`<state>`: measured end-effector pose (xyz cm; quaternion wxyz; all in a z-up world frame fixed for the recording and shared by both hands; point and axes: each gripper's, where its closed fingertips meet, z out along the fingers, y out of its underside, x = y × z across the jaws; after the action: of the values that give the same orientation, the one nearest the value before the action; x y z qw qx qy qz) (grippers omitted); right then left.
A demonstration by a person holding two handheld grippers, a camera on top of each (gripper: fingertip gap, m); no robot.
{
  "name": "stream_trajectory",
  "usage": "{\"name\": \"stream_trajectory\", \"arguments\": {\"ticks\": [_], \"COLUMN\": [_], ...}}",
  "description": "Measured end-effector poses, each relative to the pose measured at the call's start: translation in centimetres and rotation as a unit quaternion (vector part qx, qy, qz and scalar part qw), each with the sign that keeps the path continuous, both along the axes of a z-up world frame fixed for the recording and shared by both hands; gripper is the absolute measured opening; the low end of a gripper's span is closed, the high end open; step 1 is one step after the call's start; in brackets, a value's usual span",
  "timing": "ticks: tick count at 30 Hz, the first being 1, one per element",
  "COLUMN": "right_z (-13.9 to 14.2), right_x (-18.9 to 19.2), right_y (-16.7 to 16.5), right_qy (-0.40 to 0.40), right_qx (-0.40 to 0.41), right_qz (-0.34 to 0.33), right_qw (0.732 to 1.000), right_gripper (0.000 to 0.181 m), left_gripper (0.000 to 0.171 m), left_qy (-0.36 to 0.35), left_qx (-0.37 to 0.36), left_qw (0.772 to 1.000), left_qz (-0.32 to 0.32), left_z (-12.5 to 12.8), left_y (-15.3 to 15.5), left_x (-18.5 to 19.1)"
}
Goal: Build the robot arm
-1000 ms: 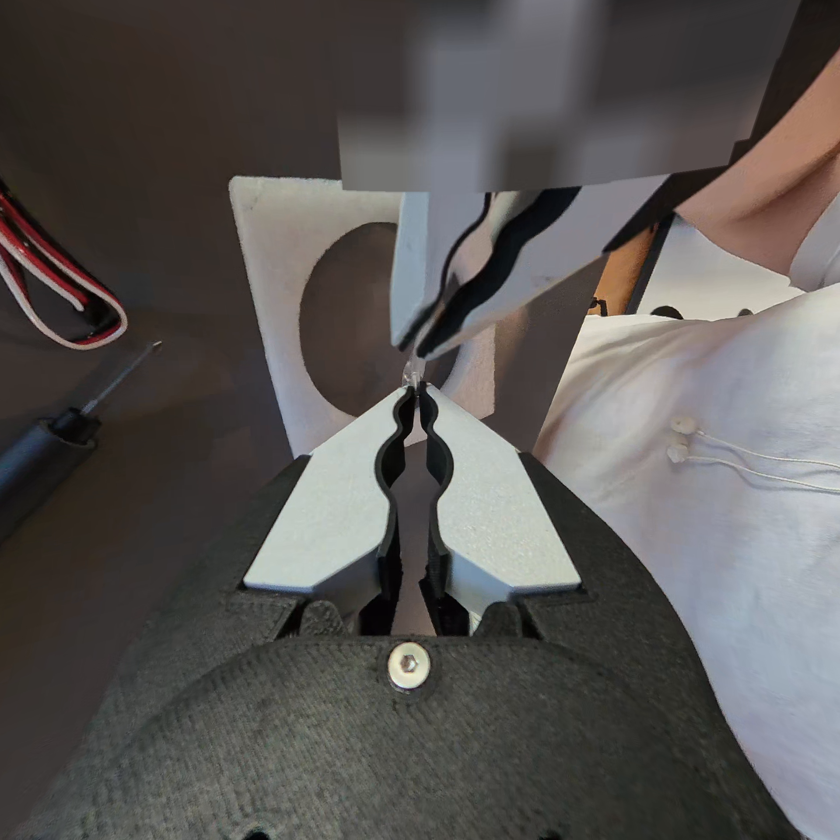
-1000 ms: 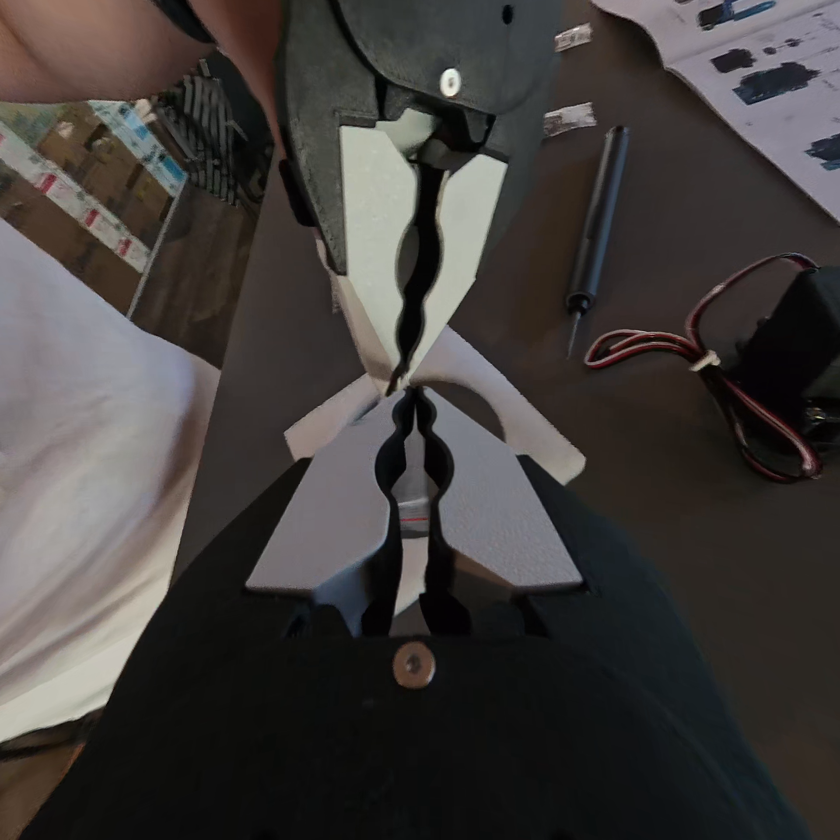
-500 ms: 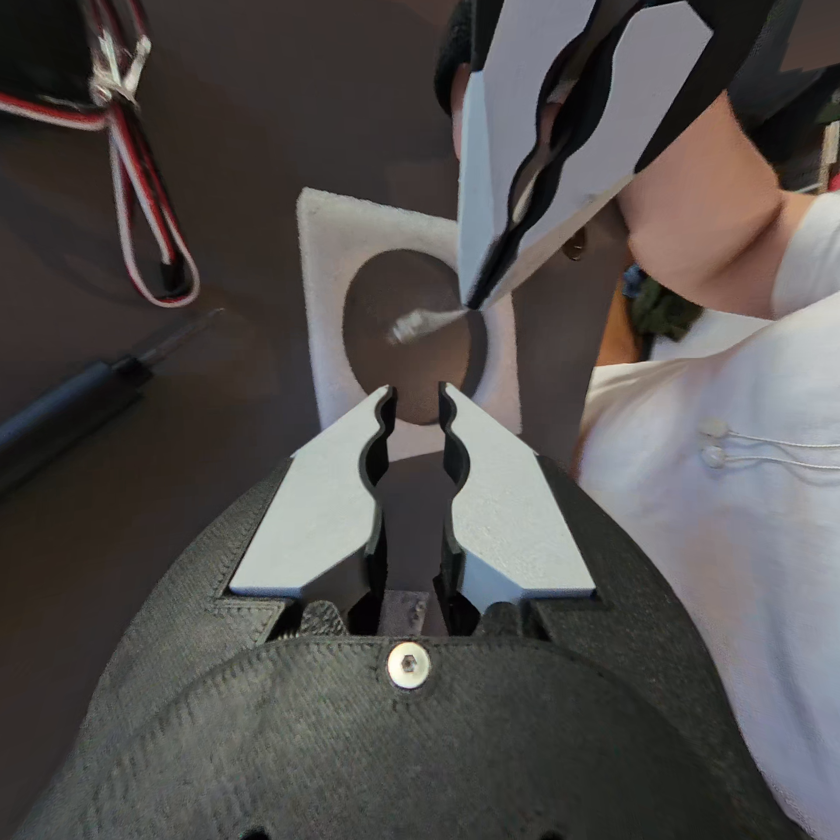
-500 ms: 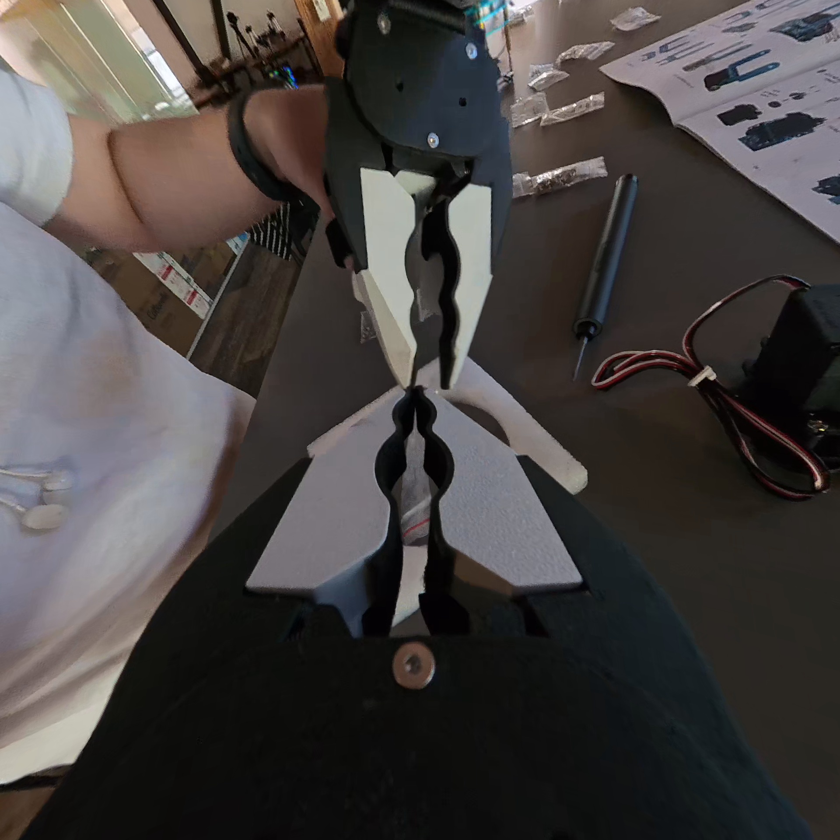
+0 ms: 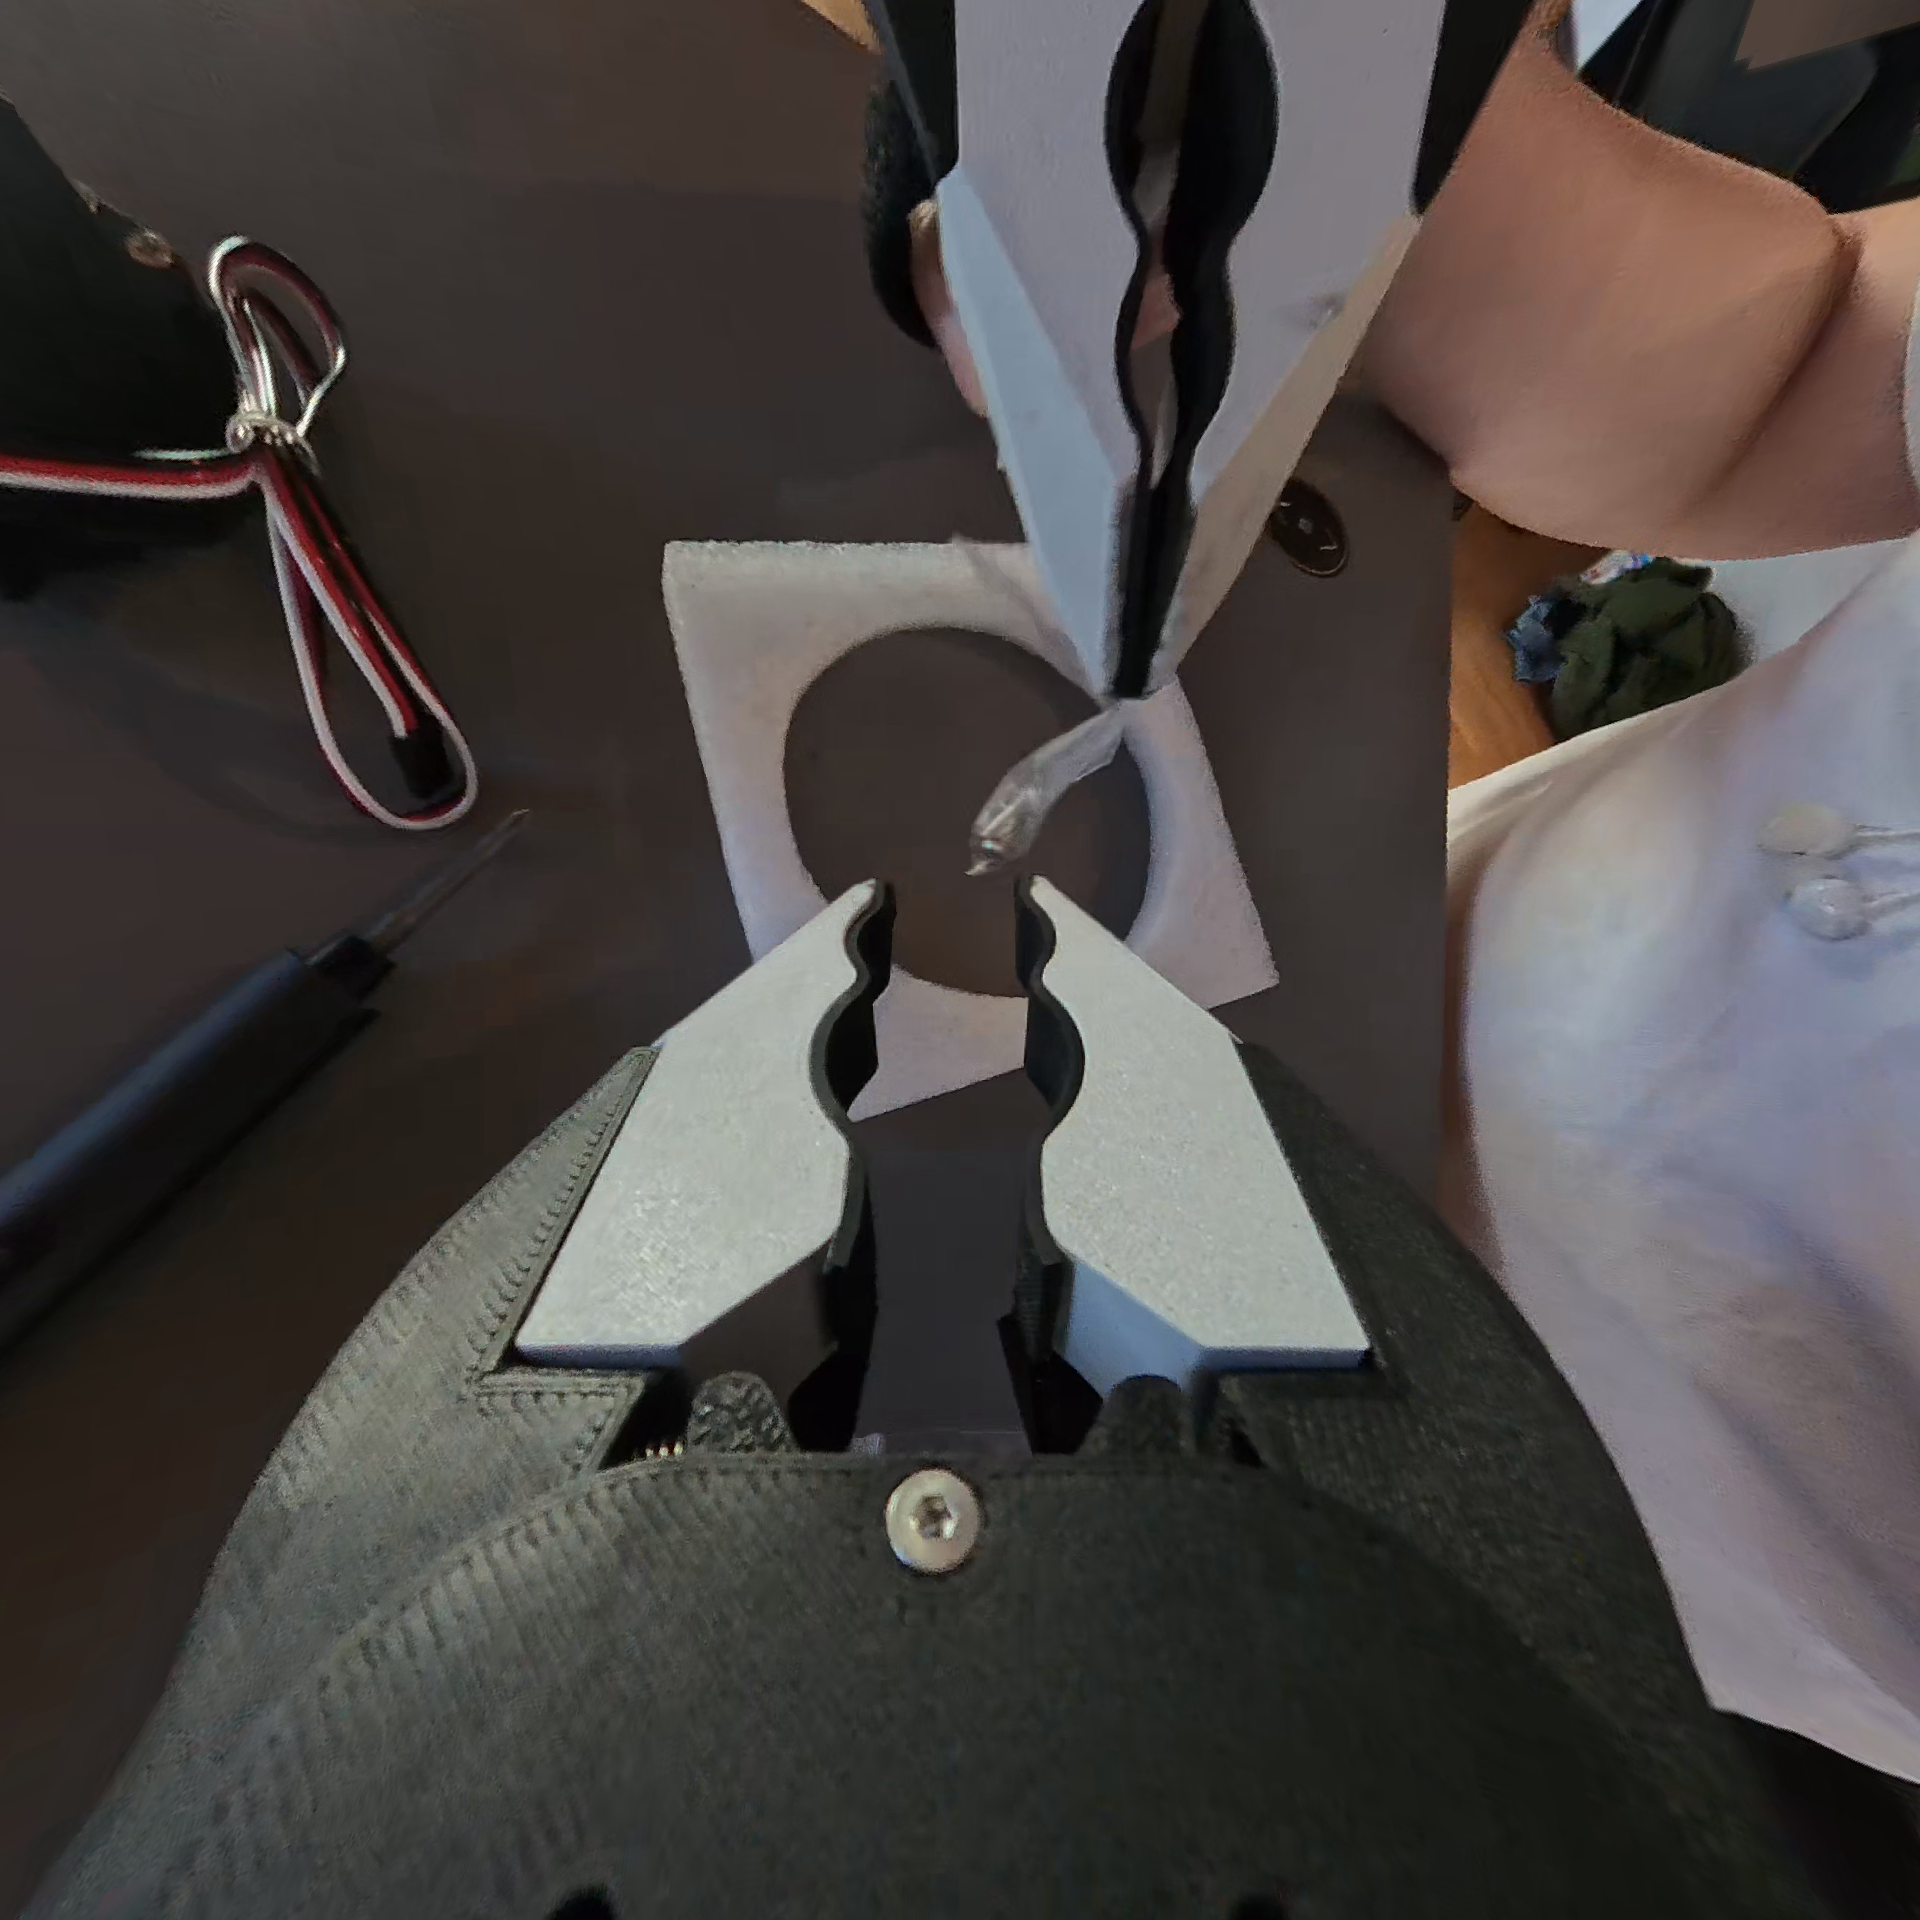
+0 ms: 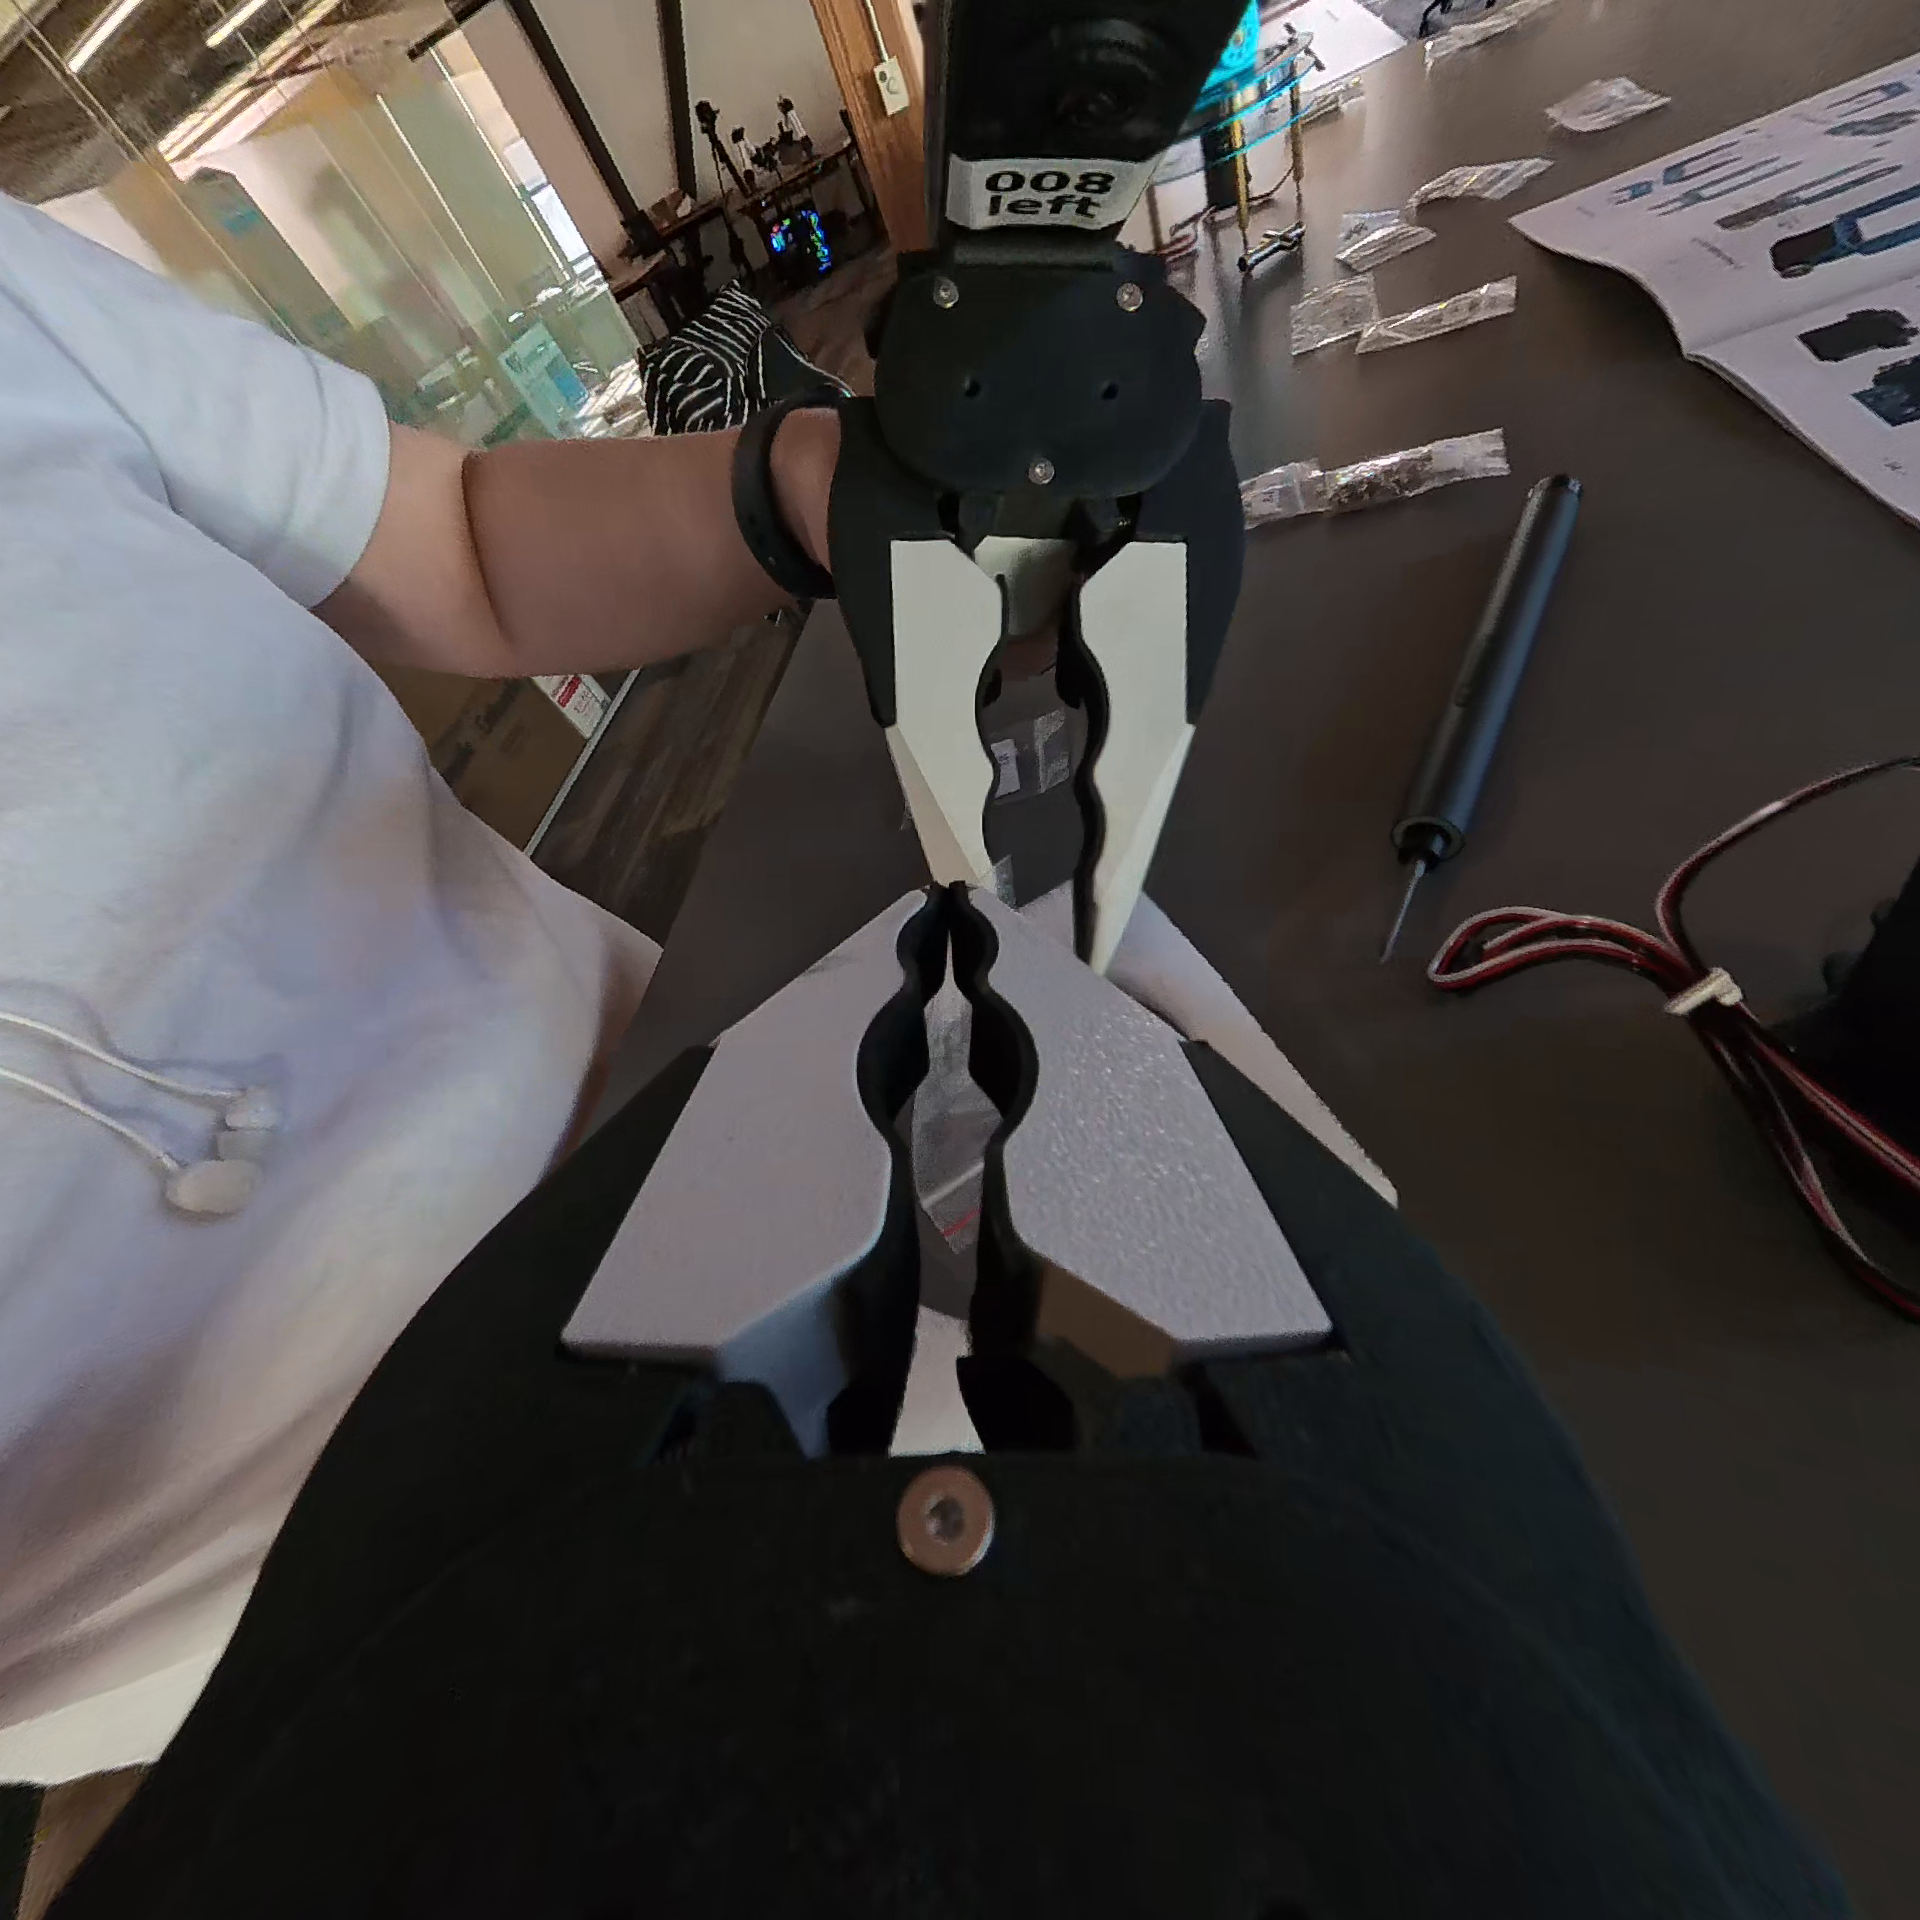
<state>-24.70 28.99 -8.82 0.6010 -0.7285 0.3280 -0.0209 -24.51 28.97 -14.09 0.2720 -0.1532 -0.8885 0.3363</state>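
My left gripper [image 5: 956, 891] is open and empty, its tips just above a white foam square [image 5: 727, 665] with a round hole, lying on the dark table [image 5: 582, 312]. My right gripper [image 5: 1138, 681] comes down from above, shut on a small clear plastic bag [image 5: 1039, 795] whose twisted end hangs just beyond my left fingertips. In the right wrist view my right gripper [image 6: 951, 906] is shut, with the clear bag [image 6: 951, 1132] showing between its fingers. The left gripper [image 6: 1029, 914] faces it tip to tip, open.
A black screwdriver [image 6: 1496, 665] lies on the table beside a black servo [image 6: 1891, 987] with red, white and black wires [image 6: 1662, 956]. Several small parts bags [image 6: 1371, 483] and a printed sheet [image 6: 1766, 260] lie farther off. The person's white shirt [image 5: 1662, 1247] is close by. Spacing between my two grippers at the tips: around 5 cm. The white foam square [image 5: 727, 665] is about 5 cm from my left fingertips.
My left gripper has opened and let go of the clear bag. The two grippers have drawn a little apart. My right gripper still holds the bag.
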Motion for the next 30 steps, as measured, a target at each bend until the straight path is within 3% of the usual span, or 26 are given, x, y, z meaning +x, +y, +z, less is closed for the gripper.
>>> {"name": "stream_trajectory", "arguments": {"ticks": [3, 10, 13, 18, 25, 30], "right_z": [-0.2, -0.4, 0.0, 0.4, 0.0, -1.9], "right_x": [0.1, 0.0, -0.1, -0.2, -0.1, -0.1], "right_y": [0.2, 0.3, 0.4, 0.5, -0.2, -1.0], "right_qy": [0.003, 0.006, 0.001, -0.003, -0.002, 0.020], "right_qx": [-0.001, 0.003, 0.005, 0.001, -0.004, -0.033], "right_qz": [0.005, 0.008, 0.011, 0.013, -0.007, -0.030], "right_qw": [1.000, 1.000, 1.000, 1.000, 1.000, 0.999], "right_gripper": [0.000, 0.000, 0.000, 0.000, 0.000, 0.000], "left_gripper": [0.000, 0.000, 0.021, 0.000, 0.000, 0.000], "left_qy": [-0.004, -0.025, -0.013, 0.040, 0.035, 0.034], "left_qx": [-0.013, 0.005, -0.008, -0.046, -0.025, 0.000], "left_qw": [1.000, 0.999, 1.000, 0.998, 0.999, 0.999], "left_qz": [-0.019, -0.019, -0.007, -0.036, -0.025, 0.006], "left_z": [0.1, -0.6, -0.1, 1.7, 1.1, 2.2], "left_y": [0.1, 0.3, 0.2, 0.1, 0.8, 1.2], "left_x": [-0.3, 0.1, 0.3, -1.3, -0.9, 0.3]}}
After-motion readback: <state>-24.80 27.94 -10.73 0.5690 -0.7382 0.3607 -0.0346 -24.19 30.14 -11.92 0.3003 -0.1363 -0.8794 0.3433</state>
